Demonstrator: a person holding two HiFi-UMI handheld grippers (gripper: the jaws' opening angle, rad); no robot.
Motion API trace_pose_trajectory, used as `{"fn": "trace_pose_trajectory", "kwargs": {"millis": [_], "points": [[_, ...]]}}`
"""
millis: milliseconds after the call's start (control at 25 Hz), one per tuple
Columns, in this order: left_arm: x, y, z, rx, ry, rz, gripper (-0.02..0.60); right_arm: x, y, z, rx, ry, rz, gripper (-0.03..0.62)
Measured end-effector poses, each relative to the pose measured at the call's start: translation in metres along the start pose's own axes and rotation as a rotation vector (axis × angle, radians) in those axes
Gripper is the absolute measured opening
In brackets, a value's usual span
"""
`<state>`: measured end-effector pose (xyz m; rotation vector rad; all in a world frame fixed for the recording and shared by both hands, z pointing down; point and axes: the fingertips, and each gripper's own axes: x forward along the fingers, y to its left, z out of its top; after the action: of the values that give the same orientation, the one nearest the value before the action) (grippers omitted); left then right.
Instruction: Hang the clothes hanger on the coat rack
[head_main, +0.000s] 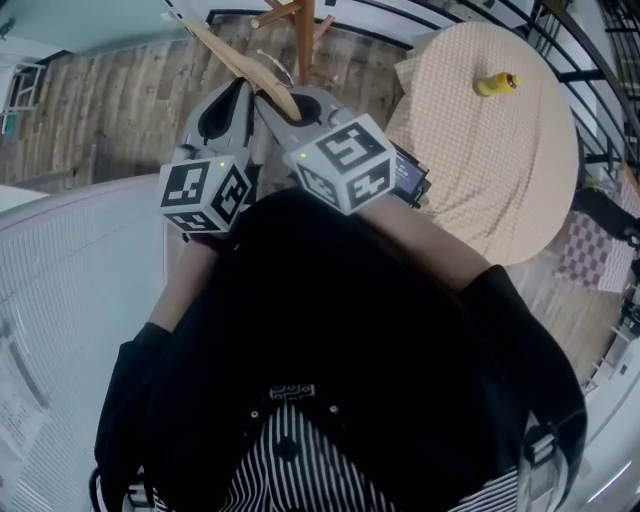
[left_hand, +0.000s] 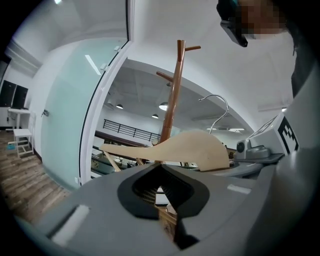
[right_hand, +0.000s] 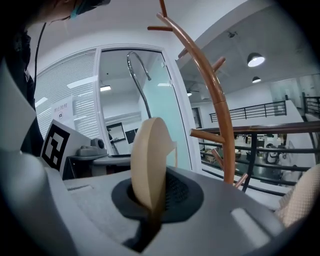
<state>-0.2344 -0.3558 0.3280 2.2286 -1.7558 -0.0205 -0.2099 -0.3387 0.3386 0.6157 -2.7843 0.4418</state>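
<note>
I hold a pale wooden clothes hanger out in front of me with both grippers side by side. My right gripper is shut on its broad shoulder end, and the metal hook rises above the jaws. My left gripper has its jaws drawn to a narrow slit with a strip of the hanger's wood in it. The hanger runs across just beyond. The brown wooden coat rack stands ahead with its pegs to the right of the hook and apart from it.
A round table under a beige cloth stands at the right, with a small yellow object on it. A black railing runs behind it. A glass partition stands at the left.
</note>
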Motion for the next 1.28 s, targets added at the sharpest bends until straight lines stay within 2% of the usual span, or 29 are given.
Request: {"fn": "trace_pose_trajectory", "kwargs": {"millis": [400,600,760,1000,1280], "points": [[0.043,-0.024,0.012,0.042,-0.019,0.047,0.002,-0.015,-0.046,0.014,-0.039,-0.004,0.053,0.002],[0.055,-0.013,0.017,0.034,-0.014,0.076,0.002,-0.003,-0.056,0.017,-0.018,0.008,0.073,0.002],[0.051,0.001,0.006,0.032,0.035,0.073,0.002,0.011,-0.048,0.006,0.008,0.041,0.089,0.0],[0.057,0.037,0.002,0.024,0.072,0.041,0.003,0.045,-0.044,0.003,0.054,0.06,0.046,0.001],[0.072,0.044,0.002,0.029,0.095,-0.025,0.002,0.054,-0.054,0.007,0.047,0.065,-0.045,0.001]]}}
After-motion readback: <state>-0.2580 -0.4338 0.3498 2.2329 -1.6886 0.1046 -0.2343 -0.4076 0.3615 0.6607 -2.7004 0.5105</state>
